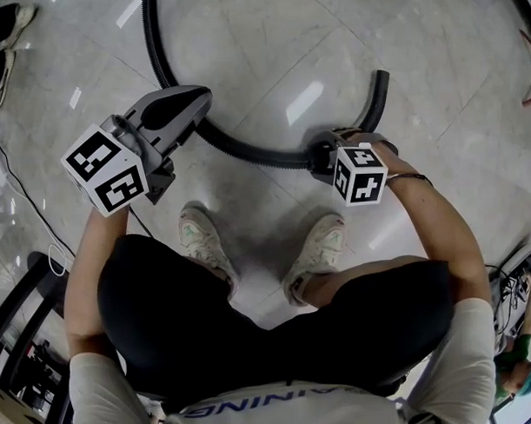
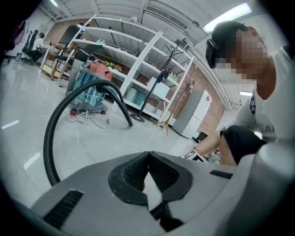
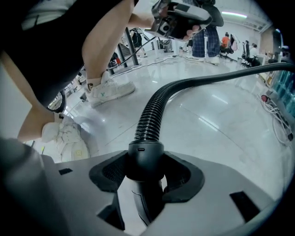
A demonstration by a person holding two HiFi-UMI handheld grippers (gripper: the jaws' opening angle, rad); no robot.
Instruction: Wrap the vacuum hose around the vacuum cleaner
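Low over the floor, the right gripper is clamping the vacuum hose by its end; the left gripper is hanging closed, empty. Worth keeping slack while walking toward the far-off vacuum cleaner — no kinks.

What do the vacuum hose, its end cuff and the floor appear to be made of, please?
Vacuum hose: probably flexible black plastic, semi-gloss; its close ribs catch highlights and it curves freely.
End cuff: smooth, hard-looking black plastic, satin, with a small moulded slot.
Floor: polished stone or tile, judging by grey veining, thin joint lines and mirrored ceiling lights.
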